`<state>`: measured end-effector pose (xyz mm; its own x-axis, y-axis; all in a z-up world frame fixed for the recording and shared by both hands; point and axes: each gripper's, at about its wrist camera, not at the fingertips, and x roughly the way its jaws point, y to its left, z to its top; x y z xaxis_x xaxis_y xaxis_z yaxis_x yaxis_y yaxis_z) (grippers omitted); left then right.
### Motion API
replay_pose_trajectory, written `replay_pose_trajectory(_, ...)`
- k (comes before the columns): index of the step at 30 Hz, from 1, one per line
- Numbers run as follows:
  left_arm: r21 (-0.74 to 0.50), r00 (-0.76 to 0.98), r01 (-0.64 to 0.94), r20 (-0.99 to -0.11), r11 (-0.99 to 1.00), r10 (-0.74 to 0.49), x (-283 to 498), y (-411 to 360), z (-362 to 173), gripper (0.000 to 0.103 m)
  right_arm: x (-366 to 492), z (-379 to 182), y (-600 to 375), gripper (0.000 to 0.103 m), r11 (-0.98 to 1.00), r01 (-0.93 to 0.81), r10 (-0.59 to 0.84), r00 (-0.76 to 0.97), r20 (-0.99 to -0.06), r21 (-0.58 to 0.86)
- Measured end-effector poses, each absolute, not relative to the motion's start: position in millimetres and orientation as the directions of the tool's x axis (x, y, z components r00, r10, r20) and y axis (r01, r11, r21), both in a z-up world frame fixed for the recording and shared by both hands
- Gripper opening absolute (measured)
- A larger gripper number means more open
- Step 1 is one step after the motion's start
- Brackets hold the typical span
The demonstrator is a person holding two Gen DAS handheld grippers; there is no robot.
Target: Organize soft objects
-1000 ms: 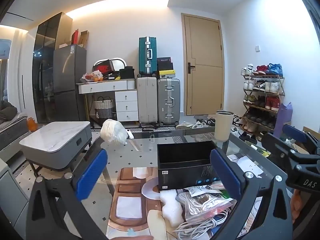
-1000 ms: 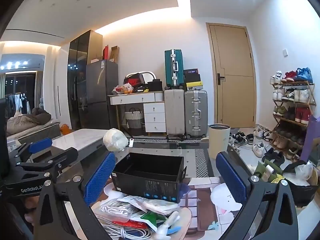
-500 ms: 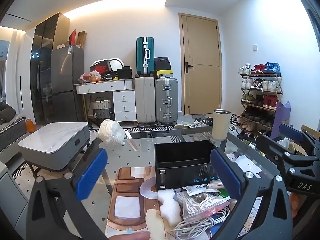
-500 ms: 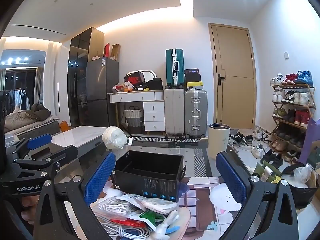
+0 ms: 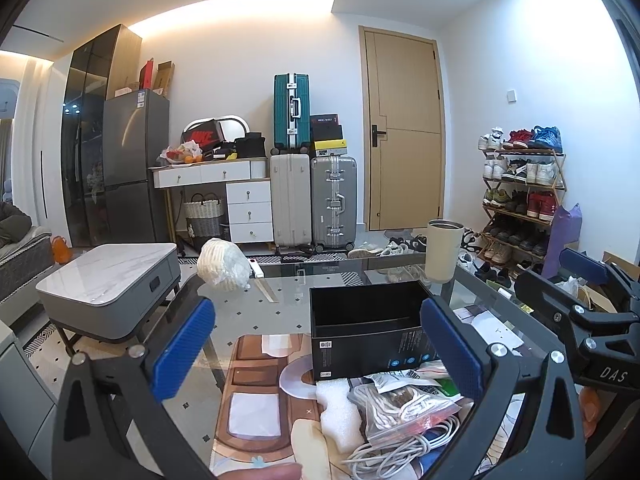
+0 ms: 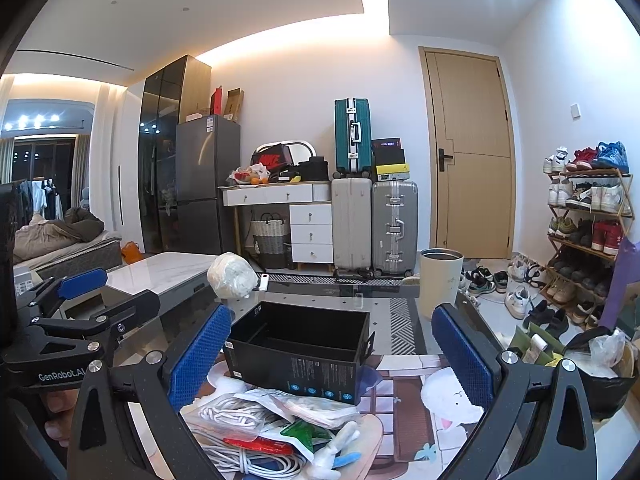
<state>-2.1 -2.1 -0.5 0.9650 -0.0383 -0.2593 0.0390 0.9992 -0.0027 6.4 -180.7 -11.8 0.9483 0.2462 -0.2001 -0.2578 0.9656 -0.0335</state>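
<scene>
An open black box (image 5: 366, 330) (image 6: 298, 344) stands on the glass table (image 5: 260, 308). In front of it lies a pile of soft things: bagged white cords (image 5: 400, 408) (image 6: 240, 416), white foam (image 5: 336, 412), loose white cable (image 5: 400, 448) and a green packet (image 6: 304, 434). My left gripper (image 5: 316, 352) is open and empty, held above the pile's left side. My right gripper (image 6: 332, 356) is open and empty, above the pile and facing the box. Each gripper shows at the edge of the other's view.
A wrapped white bundle (image 5: 224, 266) (image 6: 232, 276) and a cream cup (image 5: 442, 250) (image 6: 440, 284) stand at the table's far side. A grey coffee table (image 5: 108, 288) is to the left, a shoe rack (image 5: 520, 200) to the right, suitcases (image 5: 312, 196) behind.
Both grippers have drifted slightly; the views shift a little downward and left. Nothing was grasped or moved on the table.
</scene>
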Motion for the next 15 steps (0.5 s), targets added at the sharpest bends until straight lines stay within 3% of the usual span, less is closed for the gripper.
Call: replay_pose_trajectory(15, 0.005, 0.962, 0.028, -0.273, 1.000, -0.026, 1.1, -3.2, -5.1, 0.103, 7.1, -13.3, -180.0, 0.102, 0.966, -0.258, 0.247, 0.948, -0.200, -0.033)
